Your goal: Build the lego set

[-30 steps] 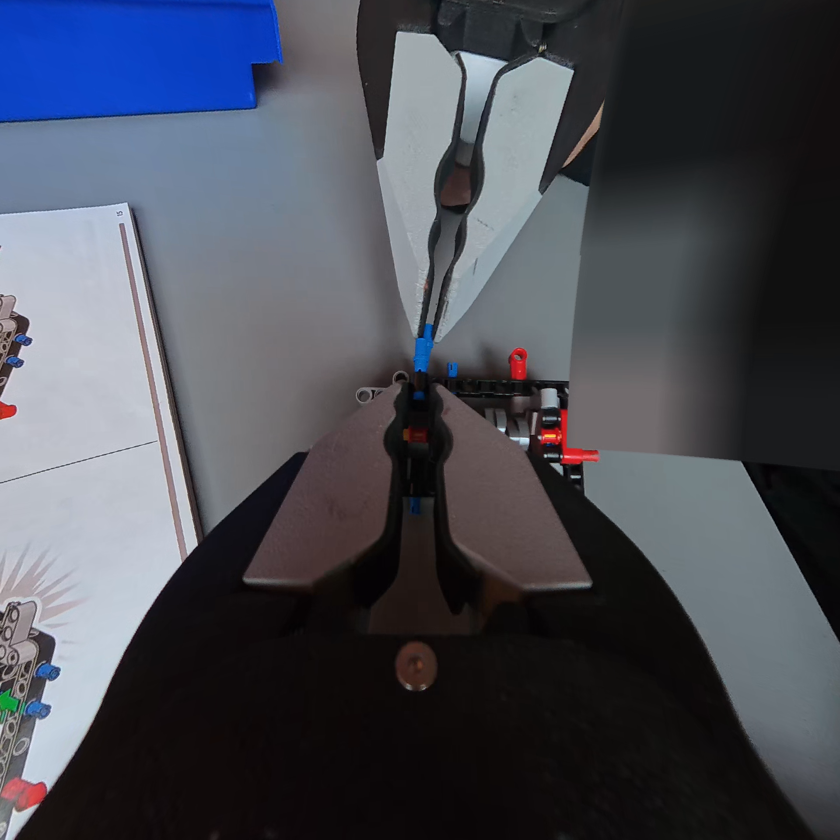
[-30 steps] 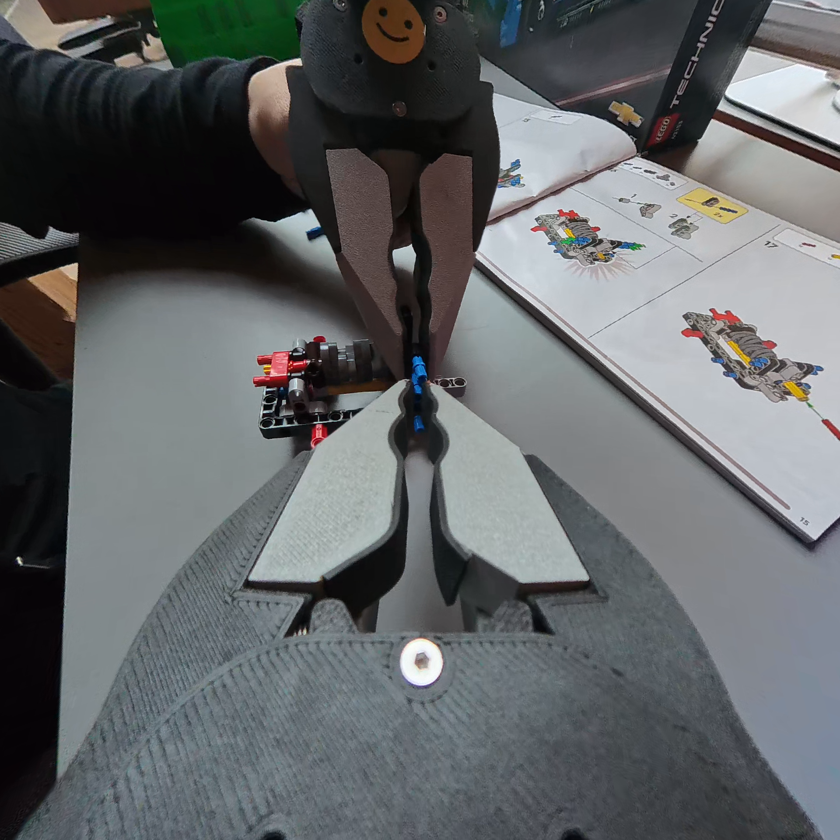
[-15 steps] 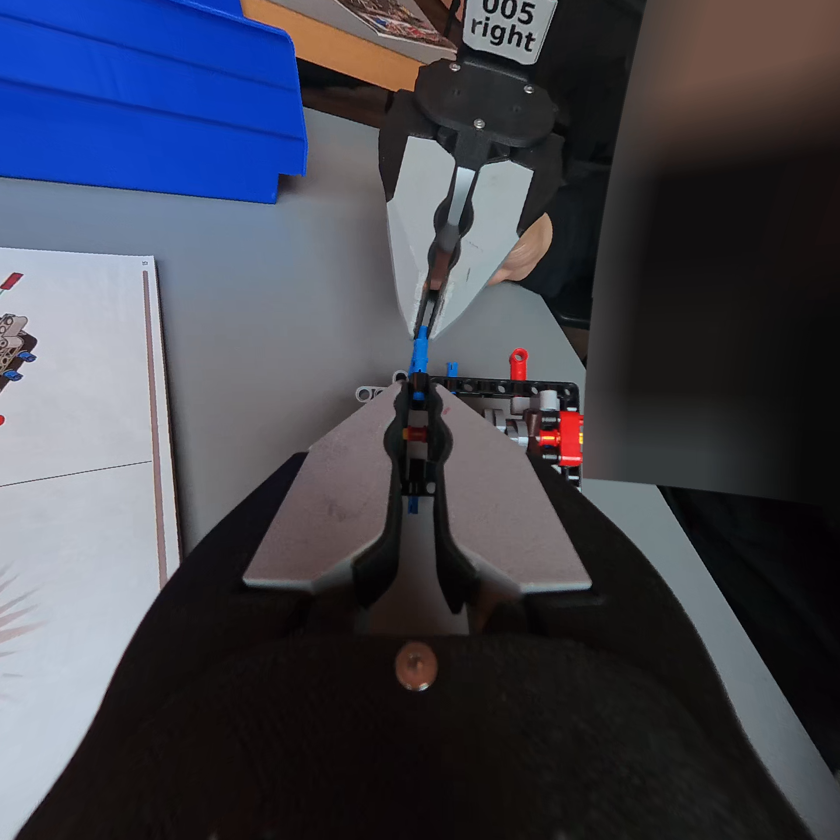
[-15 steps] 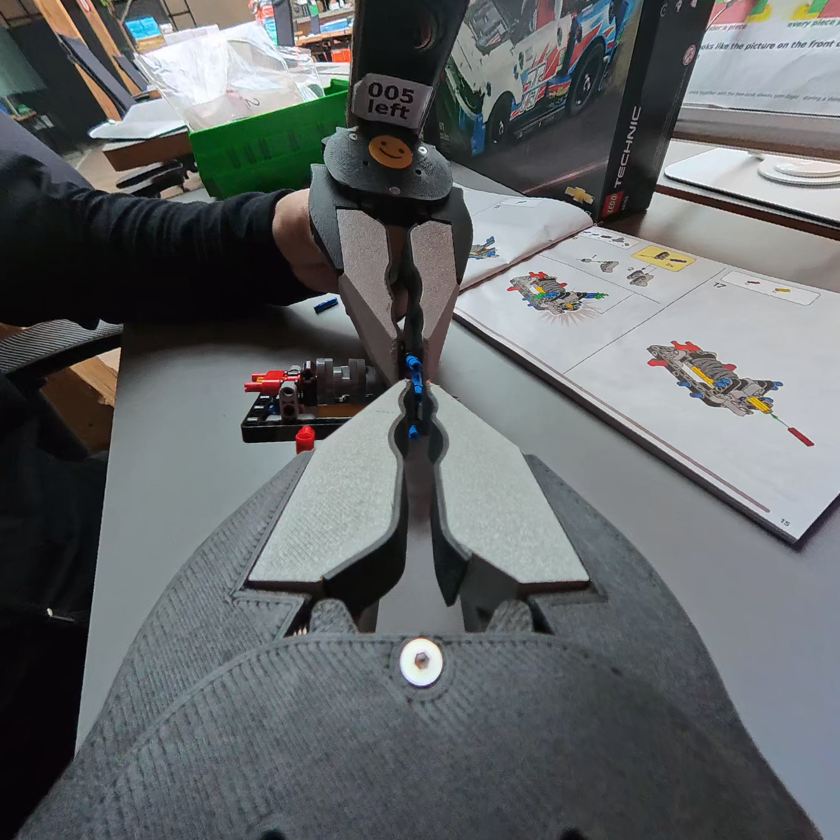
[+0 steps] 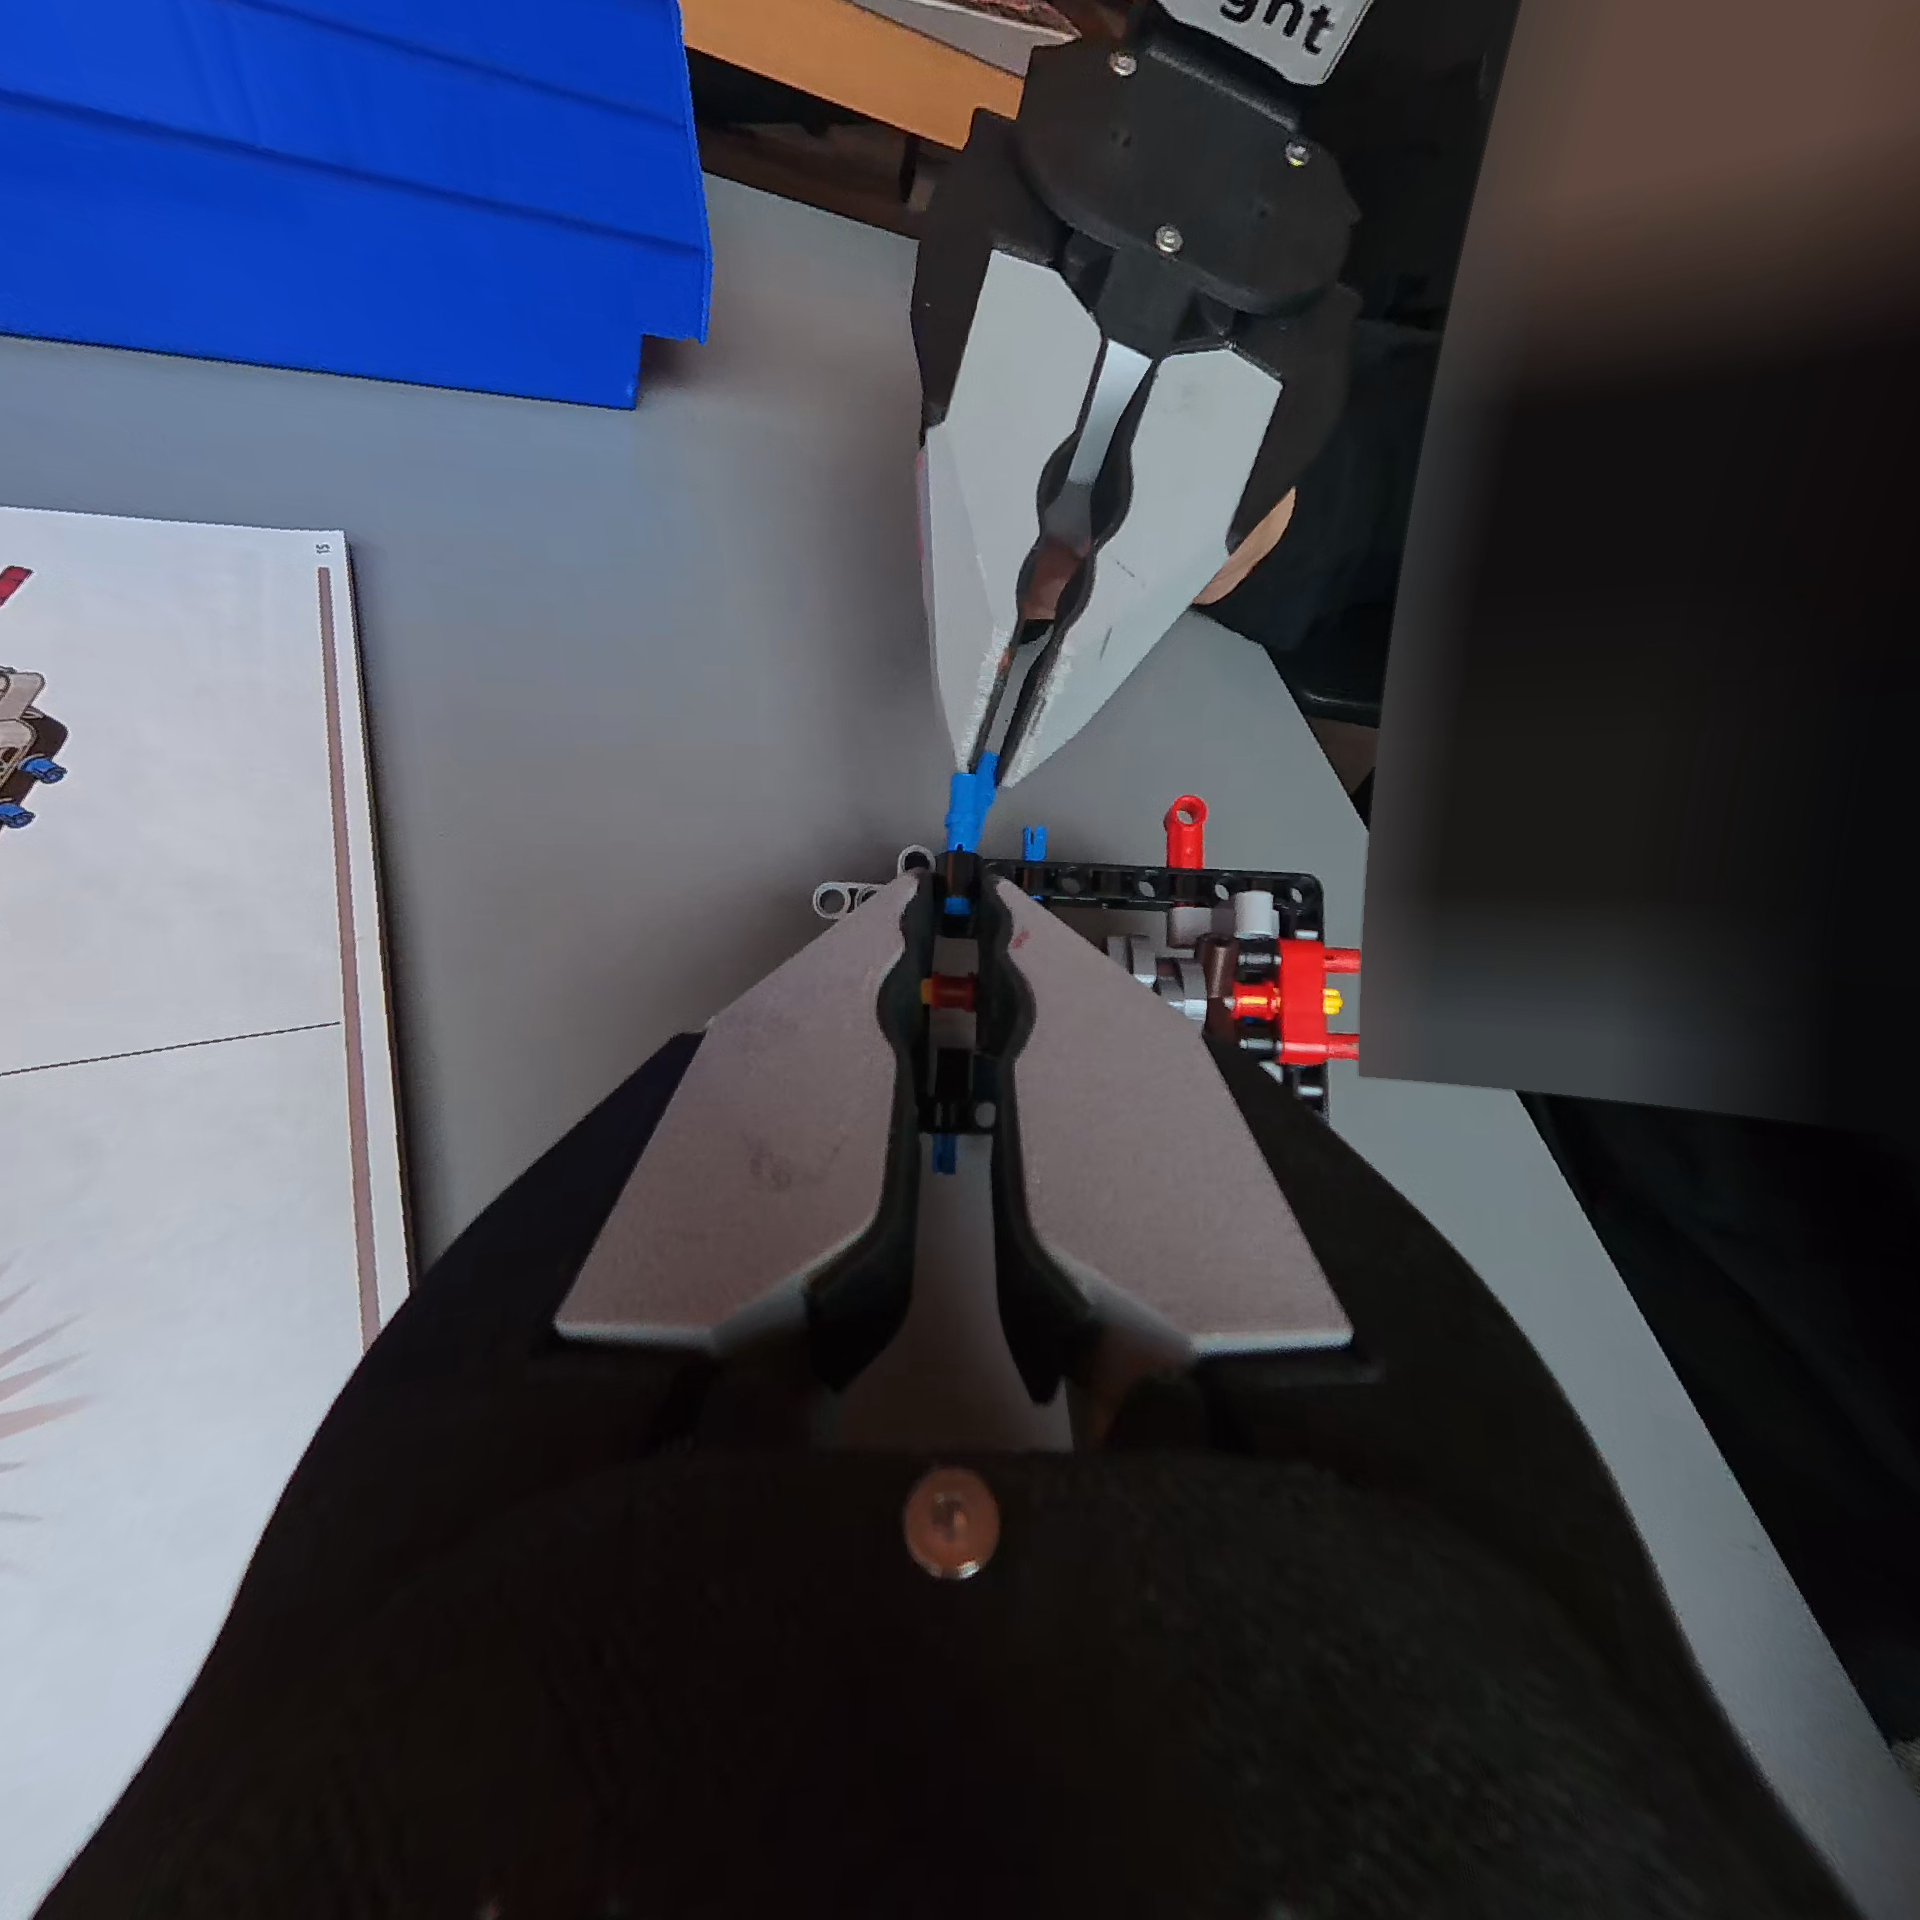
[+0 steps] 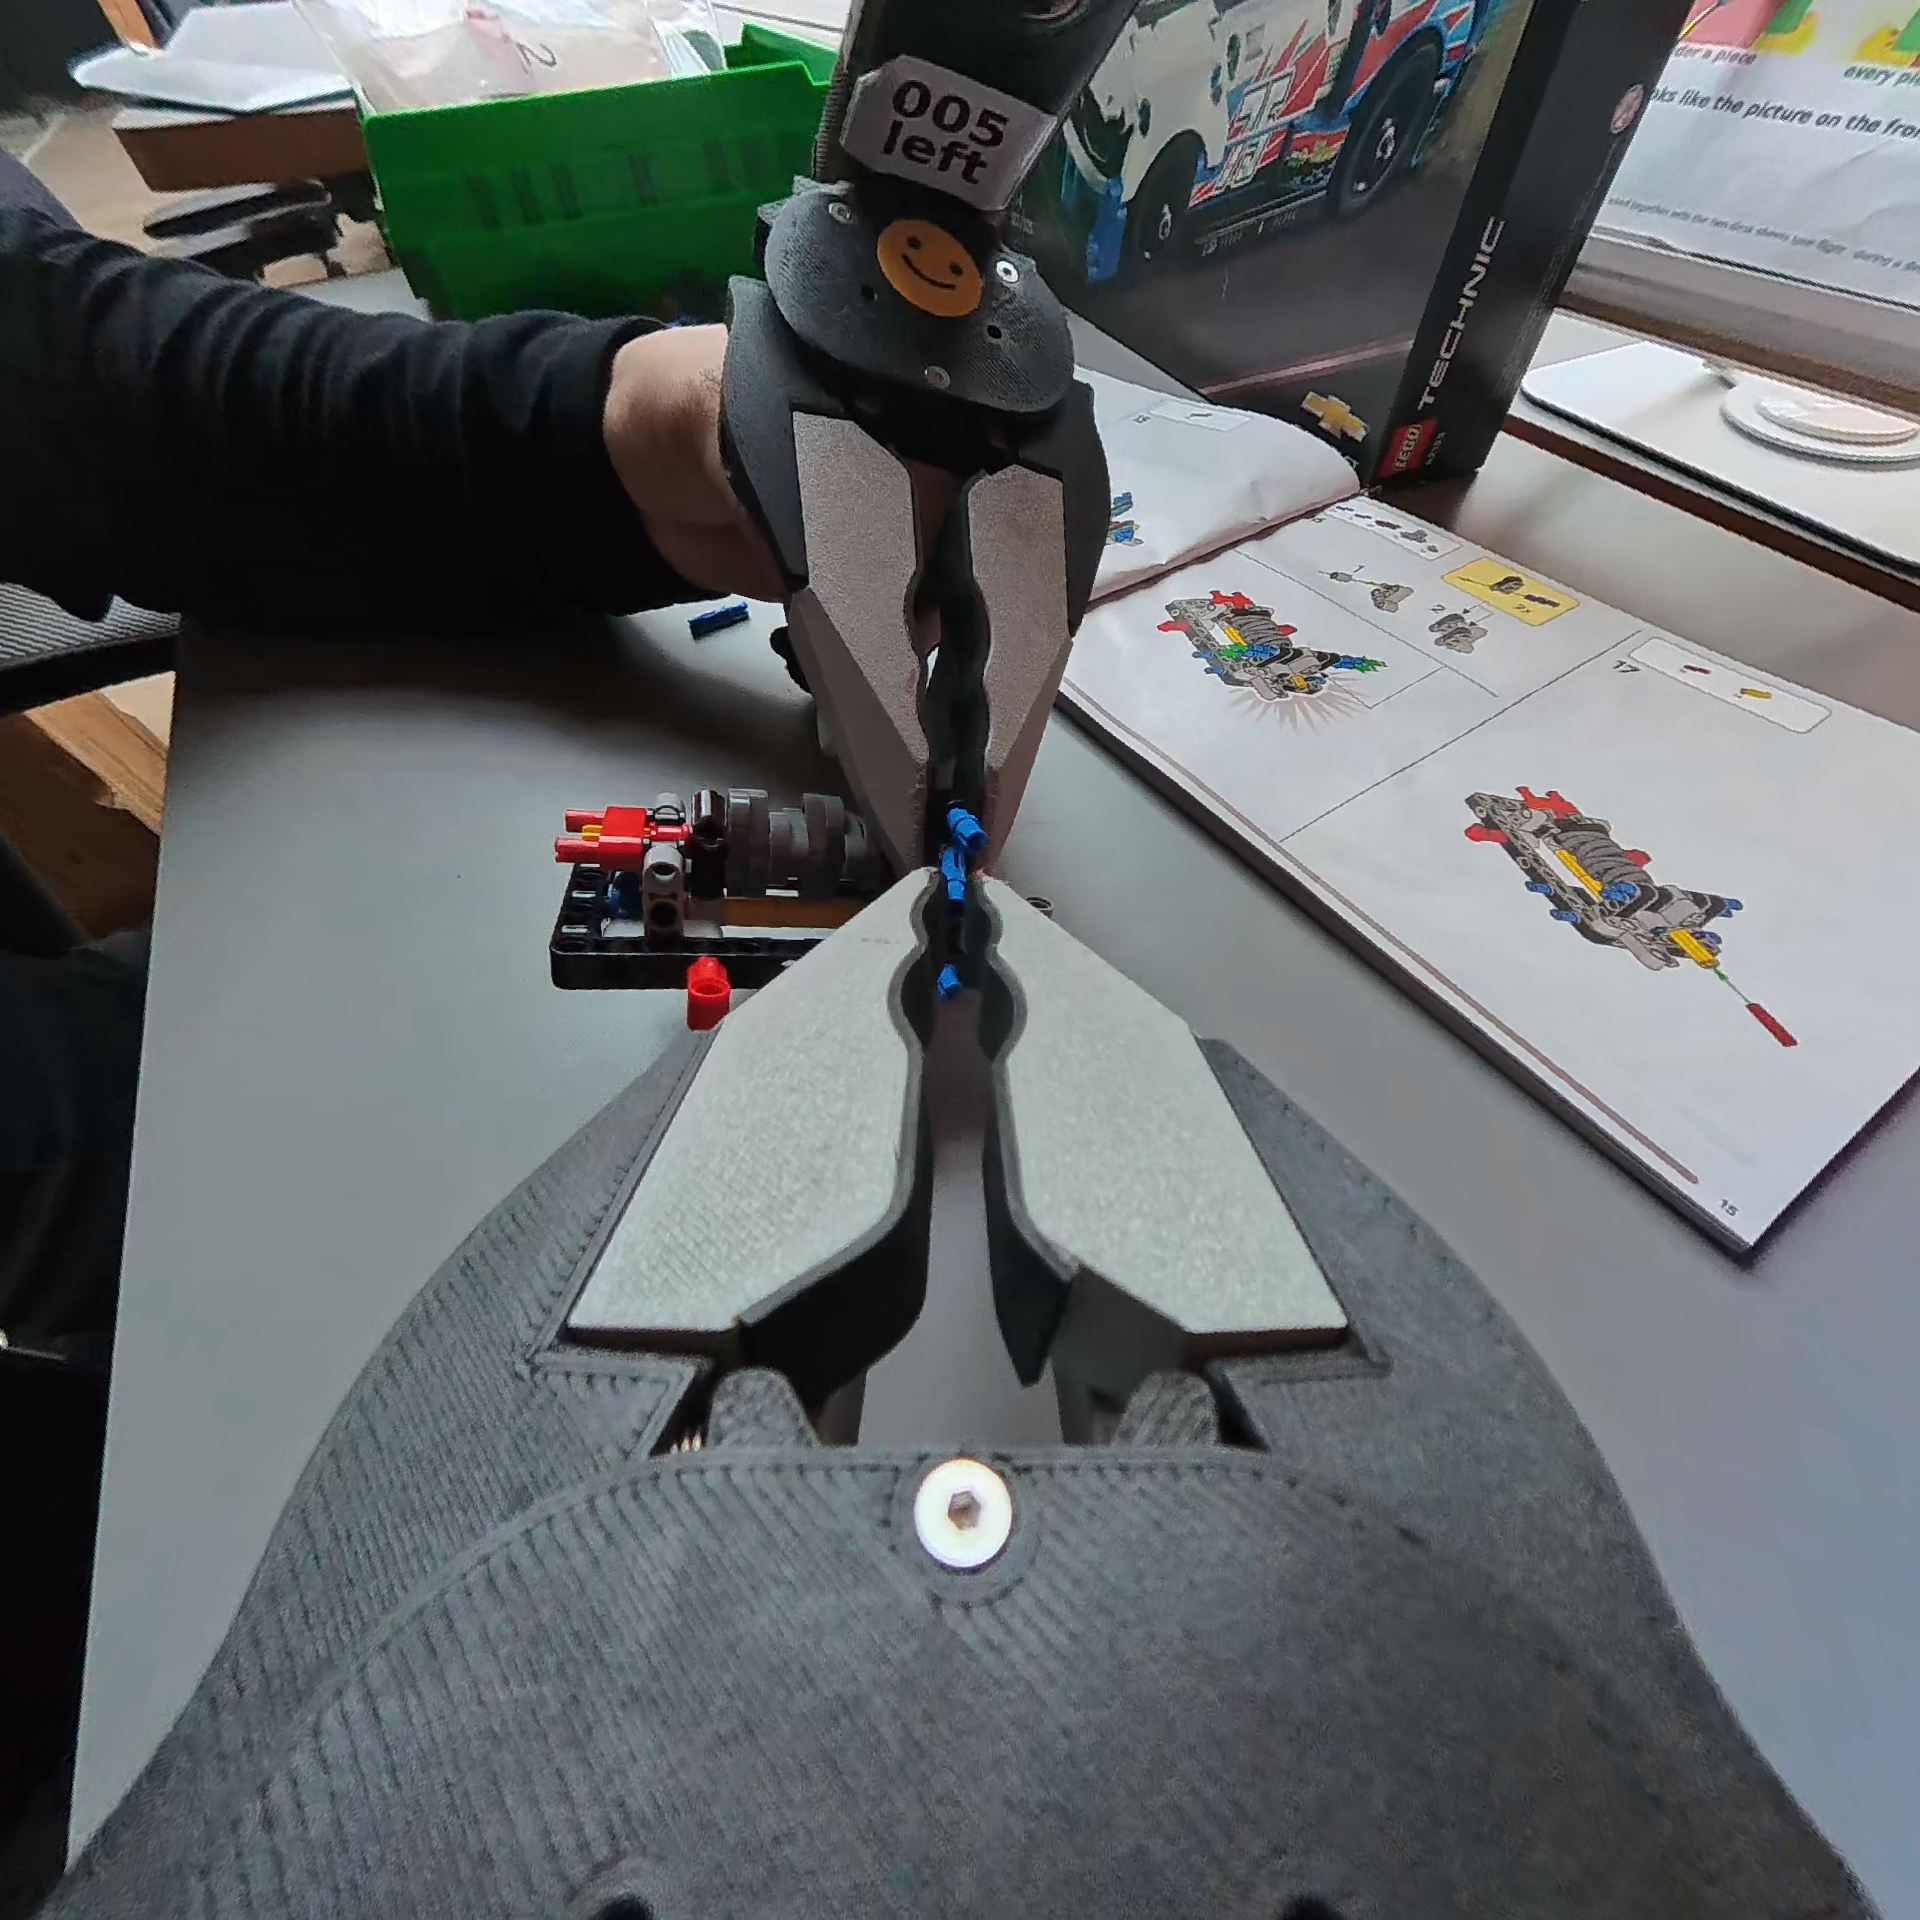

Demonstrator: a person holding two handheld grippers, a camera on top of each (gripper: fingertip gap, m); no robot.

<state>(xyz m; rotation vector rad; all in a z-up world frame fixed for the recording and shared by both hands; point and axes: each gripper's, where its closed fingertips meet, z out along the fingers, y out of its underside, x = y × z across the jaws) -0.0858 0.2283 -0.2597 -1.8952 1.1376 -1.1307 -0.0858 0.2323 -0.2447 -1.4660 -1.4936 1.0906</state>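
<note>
Progress looks early: the build (image 6: 707, 894) on the table (image 6: 343, 1195) is only a black frame carrying grey gears and a red block, well short of the longer assembly drawn in the booklet (image 6: 1558, 935), so most steps remain. The step in hand seems to be seating a blue pin (image 5: 968, 805). The right gripper (image 6: 954, 883) is closed on that pin at its tips; the left gripper (image 5: 956, 883) is clamped on a black beam (image 5: 951, 1081) at the build's end, and the pin's free end meets the beam's top. Whether the pin is fully home I cannot tell. In the right wrist view the build sits at 9 o'clock of the meeting tips, the booklet at 3 o'clock, a box (image 6: 1382, 239) at 1 o'clock, a green bin (image 6: 582, 197) at 11 o'clock and a loose blue pin (image 6: 719, 615) behind the left gripper; none of these last three appears in the left wrist view. That view alone shows a blue tray (image 5: 343, 177) at 10 o'clock and the red axle piece (image 5: 954, 989) between its fingers.
</note>
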